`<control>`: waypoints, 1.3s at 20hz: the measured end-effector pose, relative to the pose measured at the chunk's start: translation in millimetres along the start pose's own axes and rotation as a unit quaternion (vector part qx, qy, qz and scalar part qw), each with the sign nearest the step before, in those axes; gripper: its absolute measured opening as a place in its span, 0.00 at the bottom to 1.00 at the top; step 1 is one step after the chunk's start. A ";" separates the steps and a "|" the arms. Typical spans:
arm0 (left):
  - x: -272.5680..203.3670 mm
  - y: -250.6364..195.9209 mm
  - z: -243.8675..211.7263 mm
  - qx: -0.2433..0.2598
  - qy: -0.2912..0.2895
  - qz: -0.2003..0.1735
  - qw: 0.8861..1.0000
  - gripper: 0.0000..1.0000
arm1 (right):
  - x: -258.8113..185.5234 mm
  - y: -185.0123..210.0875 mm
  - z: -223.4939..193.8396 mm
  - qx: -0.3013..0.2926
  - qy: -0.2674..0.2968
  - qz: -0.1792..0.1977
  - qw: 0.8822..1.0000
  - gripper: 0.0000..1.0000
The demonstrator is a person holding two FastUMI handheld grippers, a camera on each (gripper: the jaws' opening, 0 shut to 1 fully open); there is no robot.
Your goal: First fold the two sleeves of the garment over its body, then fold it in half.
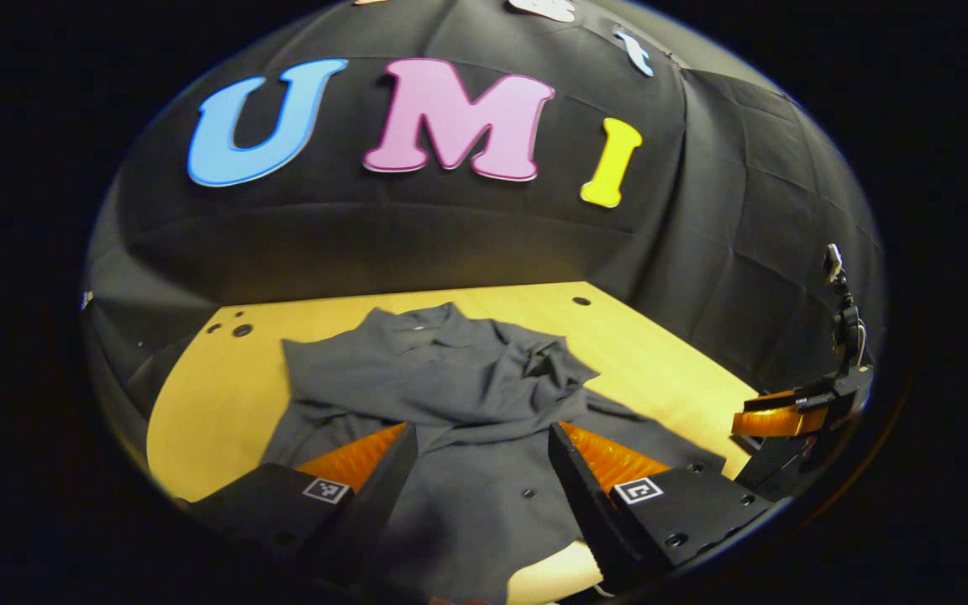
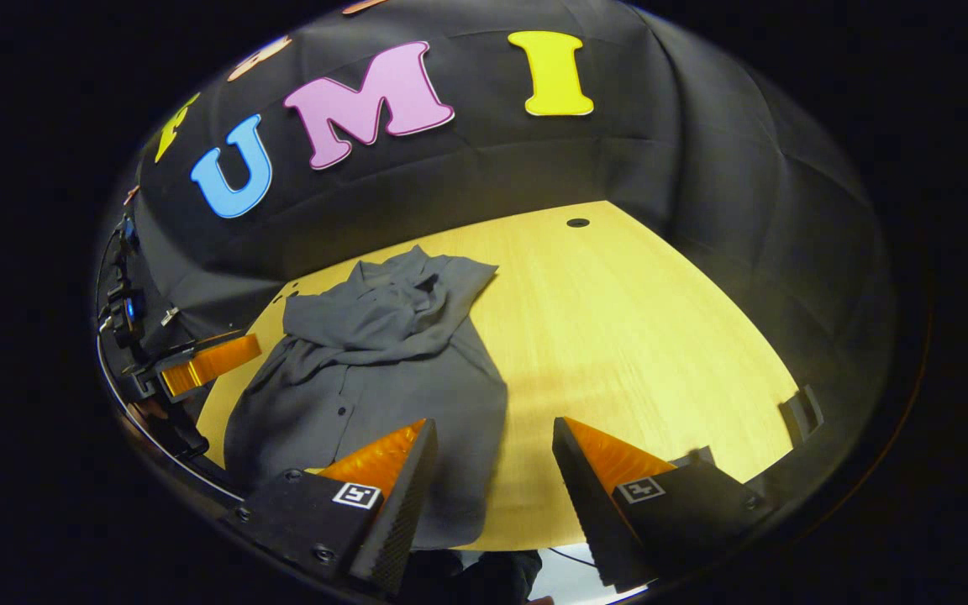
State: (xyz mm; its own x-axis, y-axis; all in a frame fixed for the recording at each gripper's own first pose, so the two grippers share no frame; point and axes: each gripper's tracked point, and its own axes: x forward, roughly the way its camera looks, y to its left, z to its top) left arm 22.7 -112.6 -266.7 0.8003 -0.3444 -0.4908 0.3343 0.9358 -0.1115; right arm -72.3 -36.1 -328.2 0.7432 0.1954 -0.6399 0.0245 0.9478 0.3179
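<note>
A dark grey button-up shirt (image 1: 450,395) lies spread on the light wooden counter (image 1: 215,395), its collar toward the far edge by the black cloth wall and its hem reaching the near edge. In the left gripper view the shirt's front with small buttons runs down the middle, and both sleeves lie folded in across the chest, where they bunch into a rumpled heap (image 1: 534,365) just below the collar. The left claw (image 1: 480,458) hovers over the lower body of the shirt near the hem, its two fingers spread wide apart with grey fabric showing between them; they grasp nothing, and whether the tips touch the cloth cannot be told. At the far right of that view the right claw (image 1: 778,420) shows beside the counter's right side, apart from the shirt. In the right gripper view the shirt (image 2: 366,370) sits in the left half of the counter (image 2: 635,336), with the folded sleeves gathered near the collar at the far end and the smoother lower body stretching toward the near edge. The right claw (image 2: 491,458) is released as well, its fingers wide apart: the left finger is over the shirt's near right corner and the right finger over bare wood. The left claw (image 2: 207,357) appears at the left edge of this view, beside the shirt's left side. A small dark round hole (image 2: 577,223) marks the counter's far right part.
</note>
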 end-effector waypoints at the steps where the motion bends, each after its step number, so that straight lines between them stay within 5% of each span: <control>1: -11.3 16.8 -9.8 -0.001 0.007 0.014 1.000 0.98 | -0.4 5.0 -4.8 -0.001 0.004 -0.001 1.000 0.86; 4: -38.8 60.0 -39.1 0.004 0.023 0.051 0.998 0.96 | 3.4 14.0 -18.8 -0.008 0.014 -0.012 1.000 0.89; 5: -46.7 71.9 -49.1 0.003 0.030 0.060 0.998 0.96 | 4.3 14.7 -22.5 -0.010 0.017 -0.018 1.000 0.77; 7: -60.5 93.1 -68.4 0.003 0.043 0.077 0.996 0.96 | 9.0 12.9 -32.4 -0.010 0.026 -0.034 0.999 0.77; 8: -65.4 101.7 -79.0 0.002 0.051 0.084 0.995 0.96 | 11.4 11.7 -36.4 -0.011 0.031 -0.041 0.999 0.89; 13: -81.0 139.0 -125.0 -0.029 0.091 0.122 0.988 0.96 | 18.1 7.1 -57.7 -0.005 0.055 -0.057 0.997 0.90; 24: -78.1 155.0 -193.8 -0.057 0.180 0.144 0.971 0.92 | 49.6 21.9 -89.9 -0.024 0.110 -0.030 0.993 0.90; 26: -75.1 155.0 -193.6 -0.058 0.182 0.145 0.971 0.98 | 53.2 23.5 -96.4 -0.038 0.121 -0.029 0.992 0.90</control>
State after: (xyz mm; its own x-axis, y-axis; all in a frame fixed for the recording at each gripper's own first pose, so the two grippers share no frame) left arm -81.9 72.8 -414.4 0.6169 -0.0347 -0.7863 0.0454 0.9989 -0.0084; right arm -96.6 20.8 -422.2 0.5602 0.1861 -0.8072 0.0046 0.9737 0.2277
